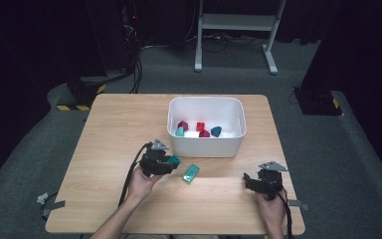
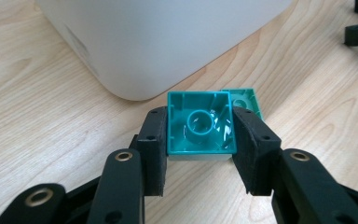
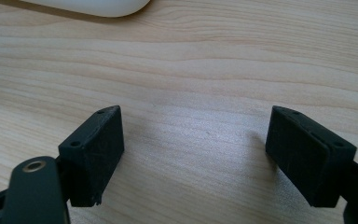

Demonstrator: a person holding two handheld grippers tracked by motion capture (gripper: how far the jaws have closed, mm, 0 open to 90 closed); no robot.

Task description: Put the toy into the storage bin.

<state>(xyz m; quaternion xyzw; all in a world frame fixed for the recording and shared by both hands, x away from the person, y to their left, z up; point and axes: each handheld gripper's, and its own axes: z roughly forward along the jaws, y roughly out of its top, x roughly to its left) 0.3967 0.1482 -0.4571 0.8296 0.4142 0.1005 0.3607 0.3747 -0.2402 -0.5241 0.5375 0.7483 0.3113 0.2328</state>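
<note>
Left tongs (image 2: 200, 140) clamp teal block (image 2: 200, 123) beside bin (image 2: 158, 42).

A teal block (image 2: 201, 123) between black tongs (image 2: 200, 140), white bin (image 1: 206, 144), pale wood-grain table (image 1: 109, 129).

The left gripper (image 2: 200, 140) clamps a teal block (image 2: 201, 125) between its two black jaws, the block's hollow underside with a round tube facing the camera. Just behind it a green block (image 2: 248, 100) lies on the wooden table (image 2: 42, 121), near the white bin (image 2: 158, 42).
</note>
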